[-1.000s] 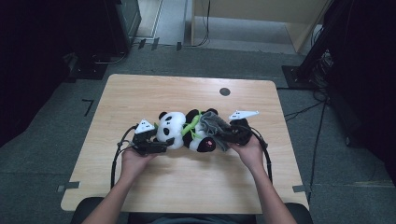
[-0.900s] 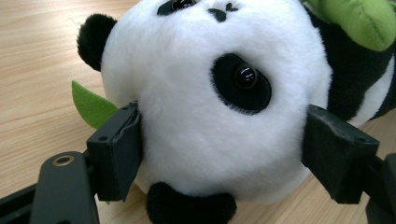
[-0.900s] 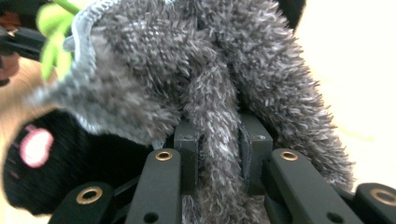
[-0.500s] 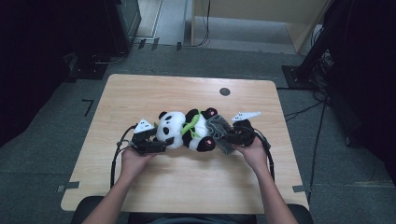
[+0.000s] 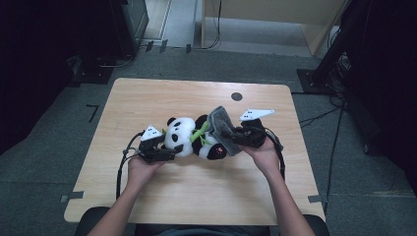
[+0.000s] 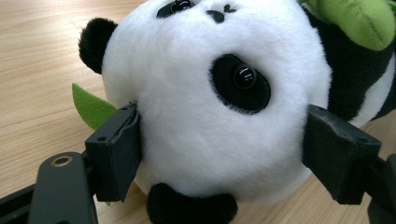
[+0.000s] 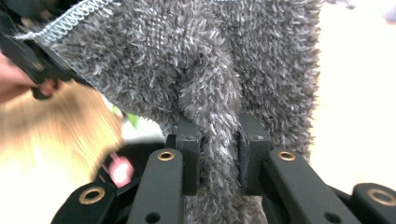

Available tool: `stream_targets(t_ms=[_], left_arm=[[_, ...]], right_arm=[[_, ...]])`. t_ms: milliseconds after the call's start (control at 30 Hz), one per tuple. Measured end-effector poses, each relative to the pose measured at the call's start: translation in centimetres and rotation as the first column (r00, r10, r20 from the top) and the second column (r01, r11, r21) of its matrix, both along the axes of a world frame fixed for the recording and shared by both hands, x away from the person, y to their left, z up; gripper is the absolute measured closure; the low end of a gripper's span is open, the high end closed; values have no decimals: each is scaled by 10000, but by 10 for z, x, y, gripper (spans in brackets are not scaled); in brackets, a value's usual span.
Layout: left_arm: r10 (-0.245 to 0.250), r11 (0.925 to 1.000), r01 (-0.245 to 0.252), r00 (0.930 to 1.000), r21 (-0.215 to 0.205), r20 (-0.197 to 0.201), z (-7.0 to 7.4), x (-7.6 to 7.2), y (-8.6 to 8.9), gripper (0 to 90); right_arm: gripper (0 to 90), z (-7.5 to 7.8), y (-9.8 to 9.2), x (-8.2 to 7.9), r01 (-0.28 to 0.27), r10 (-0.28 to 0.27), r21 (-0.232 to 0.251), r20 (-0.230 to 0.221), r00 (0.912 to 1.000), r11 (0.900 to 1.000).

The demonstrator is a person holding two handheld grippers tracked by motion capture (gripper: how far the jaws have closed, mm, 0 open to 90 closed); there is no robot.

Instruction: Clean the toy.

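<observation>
Two grippers, both engaged: left gripper (image 5: 169,153) has its jaws spread wide around the white head of the black-and-white plush panda (image 6: 210,107), pads pressing the fur on both sides, pinning it on the light wooden table (image 5: 147,98). Right gripper (image 5: 235,140) is clamped nearly closed on a pinched fold of the grey fuzzy microfibre cloth (image 7: 205,70), stitched hem visible at the top edge. In the high view the cloth (image 5: 223,129) stands raised off the table, draped against the panda's body end, just right of the green plush leaf (image 5: 199,132). My read: grasp and lift of the cloth are done, panda is secured; actual wiping or covering of the toy looks barely begun. Left to do: drag the cloth across the body and head.
</observation>
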State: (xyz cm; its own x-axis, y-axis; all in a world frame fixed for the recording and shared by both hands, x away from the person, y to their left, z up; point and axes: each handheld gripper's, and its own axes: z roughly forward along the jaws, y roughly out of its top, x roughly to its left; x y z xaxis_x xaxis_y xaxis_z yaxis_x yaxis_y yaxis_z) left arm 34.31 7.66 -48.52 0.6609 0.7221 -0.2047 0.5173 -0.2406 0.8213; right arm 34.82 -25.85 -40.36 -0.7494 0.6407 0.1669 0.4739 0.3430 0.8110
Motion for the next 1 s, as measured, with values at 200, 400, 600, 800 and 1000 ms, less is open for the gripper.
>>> stream_targets(t_ms=[200, 400, 600, 800, 1000], left_arm=[[26, 10000, -26, 10000, -27, 57, -1, -1, 0, 194], [61, 10000, -61, 9999, -7, 118, -1, -2, -1, 194], [58, 10000, -59, 9999, 51, 116, -1, -2, 0, 194], [74, 10000, -74, 9999, -8, 105, -1, -2, 0, 195], [138, 9999, -137, 9999, -101, 57, -1, -1, 0, 195]], right_arm=[[749, 14, 28, 12, -488, 489, -338, 43, 9988, 9982], [749, 18, 69, 22, -1284, 1273, -671, -204, 9917, 9894], [743, 11, 93, 26, -1548, 1514, -1028, -400, 9877, 9826], [591, 4, 102, 31, -1661, 1658, -1125, -120, 9861, 9797], [675, -3, 107, 33, -1393, 1465, -1531, 369, 9885, 9783]])
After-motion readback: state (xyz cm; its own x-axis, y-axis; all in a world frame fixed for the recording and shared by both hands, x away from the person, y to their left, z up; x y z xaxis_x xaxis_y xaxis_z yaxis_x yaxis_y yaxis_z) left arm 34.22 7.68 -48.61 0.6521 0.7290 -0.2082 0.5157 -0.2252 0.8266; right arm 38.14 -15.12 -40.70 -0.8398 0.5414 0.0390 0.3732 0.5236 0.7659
